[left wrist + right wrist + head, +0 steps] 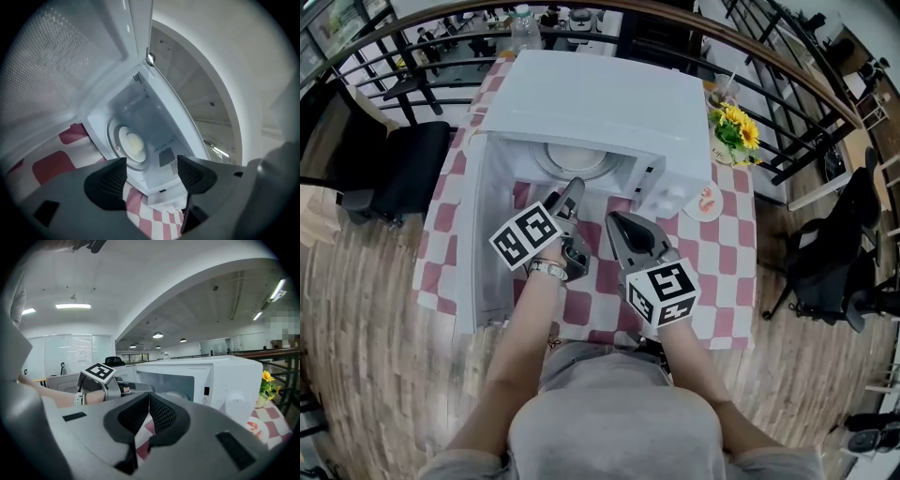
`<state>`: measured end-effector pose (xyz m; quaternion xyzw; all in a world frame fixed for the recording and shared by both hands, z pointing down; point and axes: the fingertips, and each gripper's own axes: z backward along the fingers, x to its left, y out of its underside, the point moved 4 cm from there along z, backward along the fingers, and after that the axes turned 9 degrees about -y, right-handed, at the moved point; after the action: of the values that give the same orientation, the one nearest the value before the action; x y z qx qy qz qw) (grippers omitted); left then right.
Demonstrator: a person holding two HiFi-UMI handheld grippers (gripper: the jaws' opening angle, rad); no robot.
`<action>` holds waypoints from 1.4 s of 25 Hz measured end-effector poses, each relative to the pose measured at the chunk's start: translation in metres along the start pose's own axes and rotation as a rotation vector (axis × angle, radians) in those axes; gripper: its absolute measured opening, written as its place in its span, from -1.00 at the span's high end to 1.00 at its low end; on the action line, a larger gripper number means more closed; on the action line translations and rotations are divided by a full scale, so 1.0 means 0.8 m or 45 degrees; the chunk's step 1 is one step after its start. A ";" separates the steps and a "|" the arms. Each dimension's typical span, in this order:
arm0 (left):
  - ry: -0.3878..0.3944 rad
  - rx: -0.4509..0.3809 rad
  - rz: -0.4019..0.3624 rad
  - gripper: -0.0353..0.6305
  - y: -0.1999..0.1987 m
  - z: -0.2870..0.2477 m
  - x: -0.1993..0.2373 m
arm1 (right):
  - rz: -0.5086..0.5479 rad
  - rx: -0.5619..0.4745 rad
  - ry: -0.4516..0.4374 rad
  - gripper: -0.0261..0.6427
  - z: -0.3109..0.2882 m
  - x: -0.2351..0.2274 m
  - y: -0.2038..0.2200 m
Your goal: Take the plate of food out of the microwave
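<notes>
Judging by the setup, the plate of food sits far inside the microwave, door swung out left. Left gripper hovers at the mouth, jaws wide and empty, probably to straddle the rim. Right gripper, closed on nothing, hangs nearer.

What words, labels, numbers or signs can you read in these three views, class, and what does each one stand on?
No word or number can be read here.
Microwave: a small warning triangle on its front; any print beside it is too small to read.
Marker cubes: black and white square codes, no letters.
Far board: marks too blurred to read.
</notes>
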<state>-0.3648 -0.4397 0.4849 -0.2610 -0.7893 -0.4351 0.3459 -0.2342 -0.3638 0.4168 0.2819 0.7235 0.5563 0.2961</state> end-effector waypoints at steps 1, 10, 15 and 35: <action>-0.017 0.009 0.013 -0.12 0.001 -0.006 0.004 | -0.004 0.005 0.004 0.85 -0.001 -0.001 0.002; -0.199 0.075 0.194 -0.12 0.011 -0.050 0.048 | -0.006 0.042 0.008 0.85 -0.015 -0.014 0.015; -0.306 0.113 0.304 -0.12 0.015 -0.077 0.066 | -0.004 0.067 -0.012 0.85 -0.026 -0.019 0.025; -0.587 0.198 0.561 -0.12 0.020 -0.142 0.100 | -0.097 0.182 0.047 0.85 -0.026 -0.049 0.075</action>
<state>-0.3672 -0.5216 0.5978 -0.4899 -0.8022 -0.2175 0.2630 -0.2187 -0.3922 0.4838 0.2641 0.7769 0.4967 0.2829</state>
